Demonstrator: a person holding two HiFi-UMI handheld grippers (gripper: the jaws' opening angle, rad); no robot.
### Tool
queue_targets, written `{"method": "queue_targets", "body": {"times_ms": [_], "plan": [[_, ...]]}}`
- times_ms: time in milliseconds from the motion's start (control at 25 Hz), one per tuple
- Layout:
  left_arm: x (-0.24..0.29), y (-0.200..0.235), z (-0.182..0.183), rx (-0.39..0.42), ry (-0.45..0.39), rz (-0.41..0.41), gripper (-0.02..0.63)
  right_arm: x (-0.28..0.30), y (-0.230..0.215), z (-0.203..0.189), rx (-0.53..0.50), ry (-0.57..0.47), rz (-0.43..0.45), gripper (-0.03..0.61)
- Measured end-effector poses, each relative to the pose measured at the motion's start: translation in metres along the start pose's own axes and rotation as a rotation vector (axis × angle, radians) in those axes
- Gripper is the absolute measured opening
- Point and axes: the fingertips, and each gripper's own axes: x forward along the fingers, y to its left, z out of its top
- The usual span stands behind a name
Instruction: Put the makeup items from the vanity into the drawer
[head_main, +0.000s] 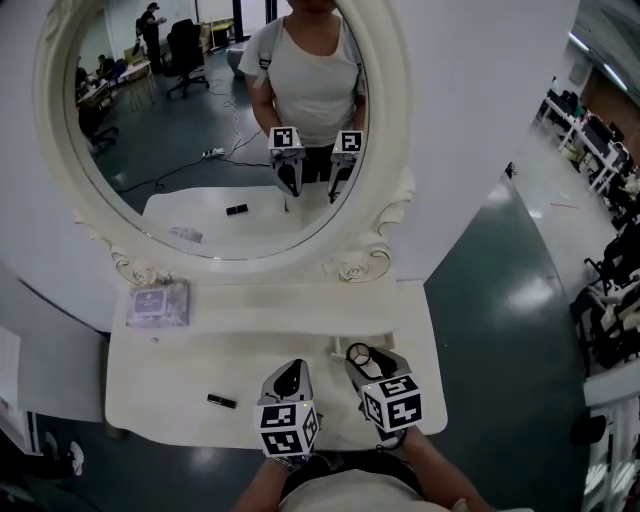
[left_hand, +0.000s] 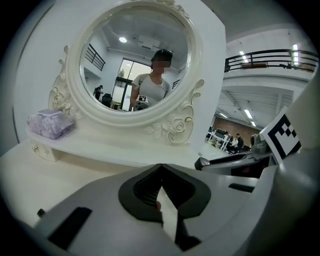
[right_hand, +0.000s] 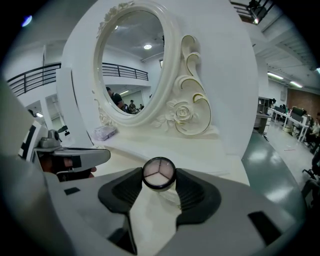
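- 2 grippers: left gripper (head_main: 289, 374), right gripper (head_main: 363, 358)
- 1 round compact (right_hand: 159, 173), with three pinkish wedges showing in it
- 1 small black tube (head_main: 221, 401)
- 1 lilac packet (head_main: 158, 303)
- 1 oval mirror (head_main: 200, 130)
- 1 white vanity (head_main: 170, 372)

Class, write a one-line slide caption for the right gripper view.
Right hand-held gripper holds a round compact before the white vanity mirror.

Large open-plan office hall: desks (head_main: 585, 135), mezzanine railing (left_hand: 270, 59).
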Motion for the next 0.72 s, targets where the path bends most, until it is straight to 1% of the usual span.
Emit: {"method": "queue_targets", "body": {"times_ms": [120, 200, 440, 720], "plan": [[0.005, -0.006, 0.005, 0.030, 0.001, -0.009, 0.005, 0.003, -0.003, 0.000, 0.009, 0.006, 0.004, 0.222], [0.009, -0.005, 0.005, 0.034, 0.005, -0.009, 0.005, 0.007, -0.004, -0.003, 0.013, 0.020, 0.009, 0.222], [0.021, -0.003, -0.003, 0.018, 0.034, -0.005, 0.005, 0.019, -0.012, -0.015, 0.008, 0.077, 0.004, 0.222], [0.031, -0.004, -0.009, 0.002, 0.055, 0.002, 0.005, 0.033, -0.016, -0.022, 0.004, 0.130, 0.023, 0.222]]}}
